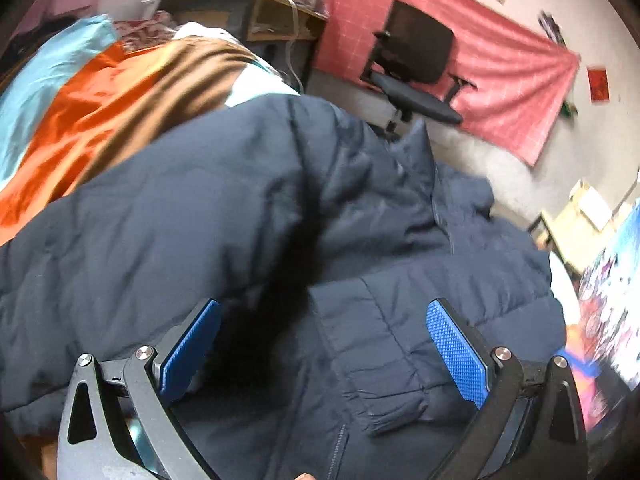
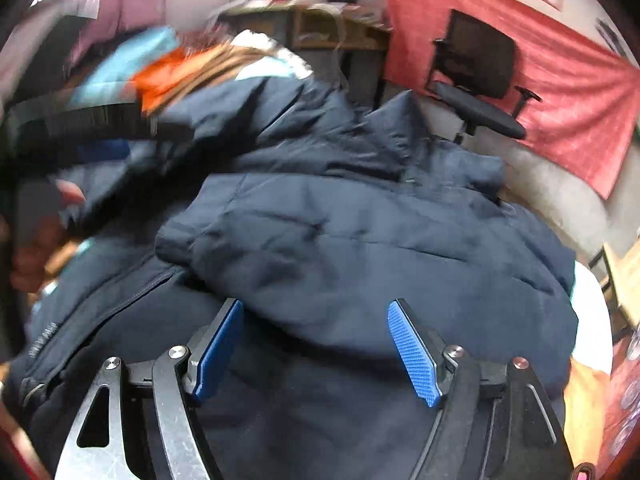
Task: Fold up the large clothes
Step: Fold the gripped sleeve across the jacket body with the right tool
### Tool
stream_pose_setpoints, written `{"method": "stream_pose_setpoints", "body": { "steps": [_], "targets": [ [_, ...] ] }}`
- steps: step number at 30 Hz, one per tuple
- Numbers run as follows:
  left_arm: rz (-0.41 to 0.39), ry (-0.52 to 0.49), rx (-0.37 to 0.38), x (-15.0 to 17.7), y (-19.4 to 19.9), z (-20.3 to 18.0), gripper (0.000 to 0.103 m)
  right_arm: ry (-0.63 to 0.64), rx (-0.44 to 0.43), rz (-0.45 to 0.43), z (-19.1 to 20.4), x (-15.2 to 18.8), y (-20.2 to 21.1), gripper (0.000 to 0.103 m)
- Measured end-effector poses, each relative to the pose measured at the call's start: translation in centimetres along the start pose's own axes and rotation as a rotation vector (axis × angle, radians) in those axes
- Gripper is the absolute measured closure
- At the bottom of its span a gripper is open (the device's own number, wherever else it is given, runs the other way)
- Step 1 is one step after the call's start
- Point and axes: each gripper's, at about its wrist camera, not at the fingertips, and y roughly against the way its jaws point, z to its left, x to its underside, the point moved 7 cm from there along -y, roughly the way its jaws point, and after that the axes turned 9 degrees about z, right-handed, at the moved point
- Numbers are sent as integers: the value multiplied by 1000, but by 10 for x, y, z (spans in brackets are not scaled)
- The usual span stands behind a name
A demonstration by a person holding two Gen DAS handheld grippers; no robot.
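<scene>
left hand-held gripper wide open over navy jacket | right hand-held gripper wide open, holding nothing

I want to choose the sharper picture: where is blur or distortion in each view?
Left wrist: jacket fairly sharp, right edge smeared, fisheye bends the room. Right wrist: upper left heavily motion-blurred, chair and jacket clearer.

A navy puffer jacket lies on the striped orange-and-brown bedcover.
</scene>
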Motion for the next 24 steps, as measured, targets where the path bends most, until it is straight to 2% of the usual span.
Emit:
{"method": "stream_pose_setpoints", "body": {
  "steps": [1,4,7,8,10,11,15,21,24],
  "targets": [
    [10,-34,-27,3,-6,-8,2,-28,3,-12,-9,-2,5,30],
    [25,-122,-100,14,-22,-24,2,-165,38,-63,-75,0,21,30],
    [48,-199,-199,24,-39,-32,2,-314,132,-49,-157,6,15,32],
    [58,-224,-234,28,-46,-34,2,-347,150,-37,-175,10,10,37],
    [63,-242,-259,33,-54,-34,2,-398,172,-4,-206,18,-2,66],
    [64,-246,-263,34,-56,-33,2,-441,174,34,-223,25,-15,70],
    [56,-251,-259,40,-68,-28,1,-528,141,108,-244,52,-44,81],
    [25,-254,-262,43,-74,-29,0,-453,213,188,-230,61,-70,81],
    [18,-254,-264,41,-76,-29,0,-458,194,200,-232,64,-79,81]
  ]
}}
